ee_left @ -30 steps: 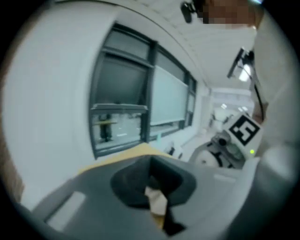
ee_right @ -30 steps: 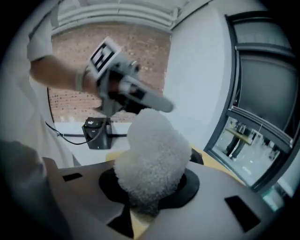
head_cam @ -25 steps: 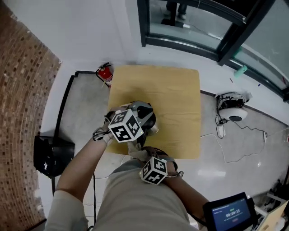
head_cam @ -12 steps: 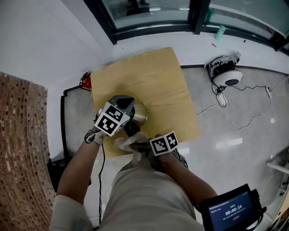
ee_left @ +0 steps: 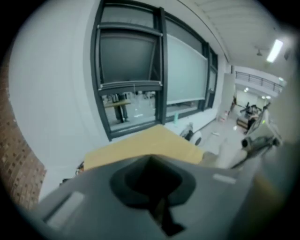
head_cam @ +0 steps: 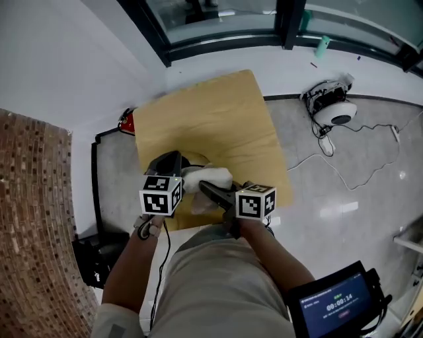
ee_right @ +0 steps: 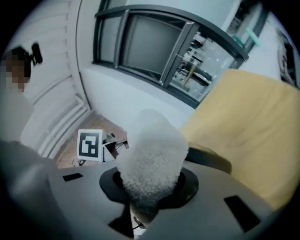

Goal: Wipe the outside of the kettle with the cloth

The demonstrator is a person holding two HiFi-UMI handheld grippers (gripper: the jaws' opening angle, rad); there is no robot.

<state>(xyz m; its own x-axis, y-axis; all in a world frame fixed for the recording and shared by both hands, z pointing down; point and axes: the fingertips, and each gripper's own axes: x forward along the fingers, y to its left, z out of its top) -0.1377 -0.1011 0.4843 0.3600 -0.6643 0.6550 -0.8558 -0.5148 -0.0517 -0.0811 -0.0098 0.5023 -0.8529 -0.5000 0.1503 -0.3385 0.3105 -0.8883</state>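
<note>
The left gripper (head_cam: 169, 174) clamps the kettle (head_cam: 166, 162) steady, I'd guess, so the right gripper (head_cam: 206, 187), pinching the cloth (head_cam: 210, 178), can rub its side.

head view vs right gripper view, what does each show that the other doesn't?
Head view only: the fire extinguisher, the white device on the floor, the screen at the bottom right, and a clear look at the kettle, its dark top. Right gripper view only: the right gripper seen close, jaws shut on the cloth, plus a dark curved edge beside it that may be the kettle. Both: the cloth, the wooden table, the left gripper with its marker cube, the window.
</note>
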